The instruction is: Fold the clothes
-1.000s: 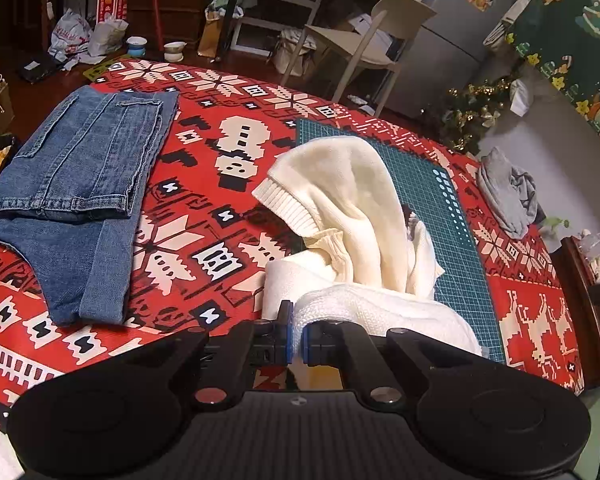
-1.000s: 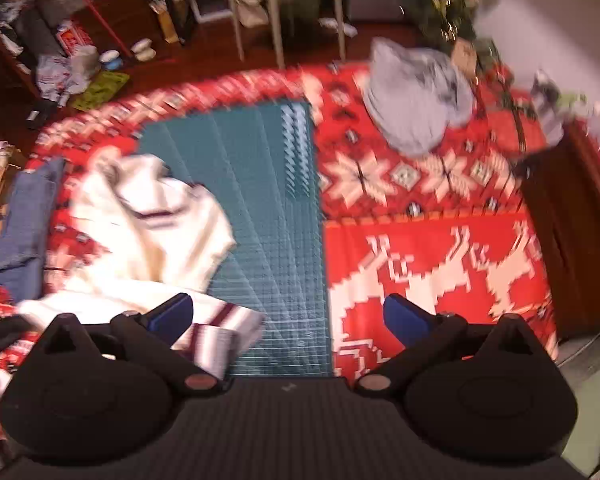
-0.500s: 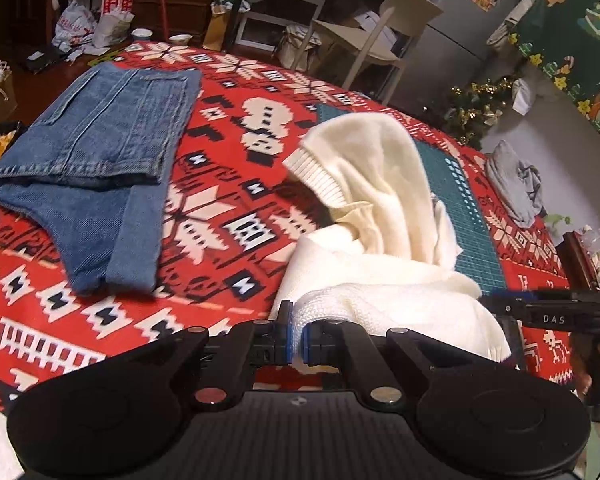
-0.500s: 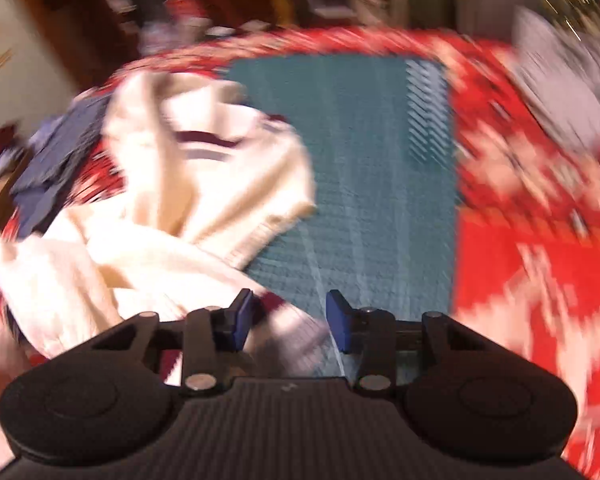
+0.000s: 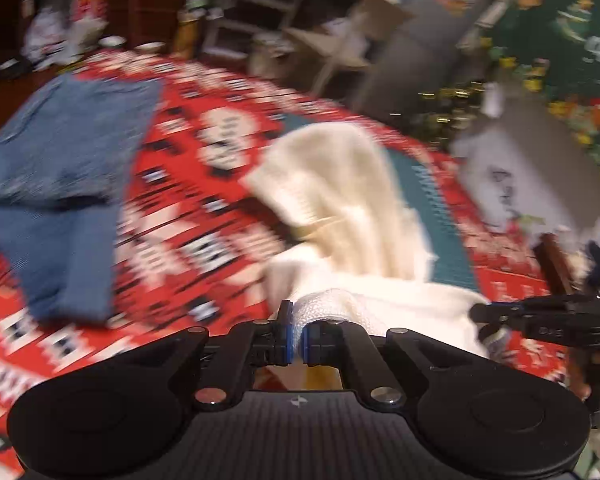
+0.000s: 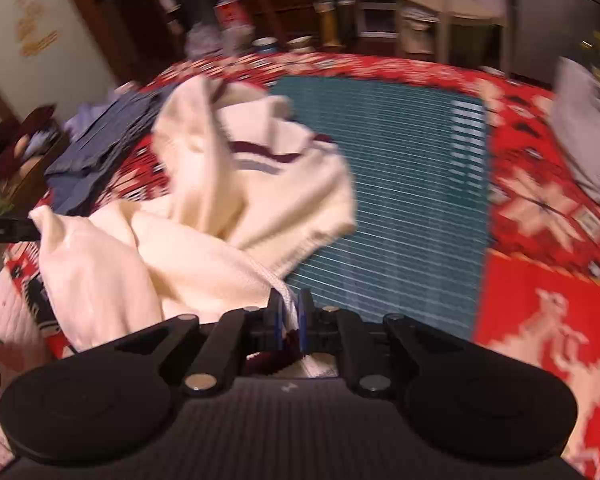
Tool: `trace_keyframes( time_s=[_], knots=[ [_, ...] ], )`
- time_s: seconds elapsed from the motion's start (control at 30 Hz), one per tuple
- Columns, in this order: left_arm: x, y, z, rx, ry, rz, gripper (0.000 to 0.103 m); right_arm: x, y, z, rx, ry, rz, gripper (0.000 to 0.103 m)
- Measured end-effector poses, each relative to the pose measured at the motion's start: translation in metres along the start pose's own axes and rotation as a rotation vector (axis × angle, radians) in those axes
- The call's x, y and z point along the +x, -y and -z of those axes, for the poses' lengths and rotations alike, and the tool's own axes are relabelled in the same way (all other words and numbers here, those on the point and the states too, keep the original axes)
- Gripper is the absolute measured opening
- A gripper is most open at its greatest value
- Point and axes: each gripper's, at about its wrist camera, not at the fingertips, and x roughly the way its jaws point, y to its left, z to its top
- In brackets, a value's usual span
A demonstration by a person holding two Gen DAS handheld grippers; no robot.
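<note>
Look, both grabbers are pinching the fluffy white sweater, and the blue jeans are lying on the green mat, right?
Not quite. The blue jeans lie on the red patterned cloth, not on the green mat; the left wrist view shows this. The rest holds: the left gripper pinches the white sweater, and the right gripper, its jaws closing, has the sweater's edge between them.

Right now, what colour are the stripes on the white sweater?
Dark maroon and pale grey-blue, across the cream sweater. They show best in the right wrist view.
</note>
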Motion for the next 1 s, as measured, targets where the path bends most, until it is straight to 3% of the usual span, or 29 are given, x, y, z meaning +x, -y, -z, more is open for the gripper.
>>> trace_keyframes(
  time_s=[0.17,0.3,0.53,0.73,0.8,0.87,0.93,1.0],
  knots=[
    [0.016,0.035,-0.004,0.099,-0.015,0.079,0.004,-0.032,0.035,0.023,0.129,0.039,0.089,0.007],
    [0.016,0.032,0.008,0.092,-0.043,0.082,0.004,-0.054,0.052,0.045,0.219,0.047,0.126,0.007],
    [-0.002,-0.008,0.042,-0.003,-0.108,-0.013,0.005,-0.047,0.048,0.077,0.275,-0.012,0.103,0.007],
    [-0.005,-0.017,0.052,-0.052,-0.132,-0.020,0.006,-0.046,0.045,0.078,0.271,-0.026,0.082,0.010],
    [-0.008,-0.015,0.050,-0.040,-0.122,-0.022,0.011,-0.052,0.041,0.073,0.241,0.002,0.087,0.022],
    [-0.015,-0.013,0.047,-0.033,-0.104,-0.011,0.024,-0.060,0.037,0.068,0.222,0.037,0.099,0.035],
    [-0.024,-0.012,0.046,-0.025,-0.088,-0.011,0.035,-0.068,0.036,0.064,0.214,0.063,0.106,0.041],
    [-0.033,-0.012,0.045,-0.012,-0.074,-0.017,0.038,-0.074,0.035,0.058,0.206,0.086,0.108,0.048]
  ],
)
